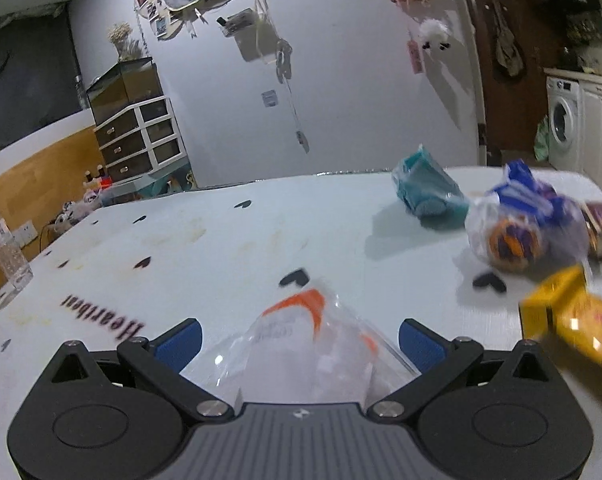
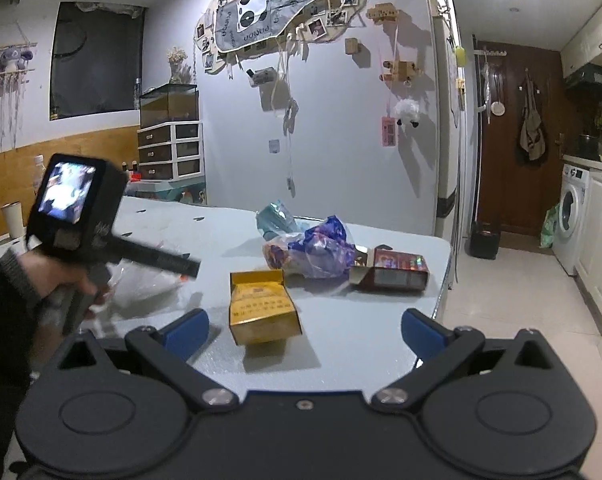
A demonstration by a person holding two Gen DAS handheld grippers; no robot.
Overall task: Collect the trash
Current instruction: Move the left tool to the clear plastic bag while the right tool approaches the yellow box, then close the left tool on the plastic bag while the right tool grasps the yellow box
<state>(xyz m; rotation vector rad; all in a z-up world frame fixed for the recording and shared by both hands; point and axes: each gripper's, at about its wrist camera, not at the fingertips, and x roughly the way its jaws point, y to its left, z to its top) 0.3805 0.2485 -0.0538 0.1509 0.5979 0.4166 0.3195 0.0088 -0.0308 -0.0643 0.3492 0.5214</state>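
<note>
Trash lies scattered over the pale table (image 2: 341, 344), none of it gathered into any bin or bag that the views show; collection is judged to be at its start, with every piece still to be taken.

Largest of the pieces is the clear plastic bag (image 1: 301, 344) with orange print, lying flat on the table directly between the spread blue fingers (image 1: 179, 342) of the left gripper (image 1: 299, 342). Its jaws stand wide apart and close on nothing; whether the pads touch the film cannot be told. In the right wrist view the same gripper body, with its small lit screen, is held by a sleeved hand (image 2: 67, 280) over this bag.

Next comes the crumpled blue-and-purple wrapper (image 2: 321, 246), near the table's far right part, touching the red carton (image 2: 393, 270) that lies on its side with one flap open, close to the table's right edge. Behind them rests the teal packet (image 2: 275, 216).

Nearest the right gripper (image 2: 305, 330) stands the yellow box (image 2: 263, 306), lid flap raised, just ahead of the blue fingers (image 2: 189, 330) and somewhat left of their midline. These jaws too are fully released and empty.

Five pieces thus remain on the table. No receptacle appears in either view, so the drop-off place cannot be stated.
</note>
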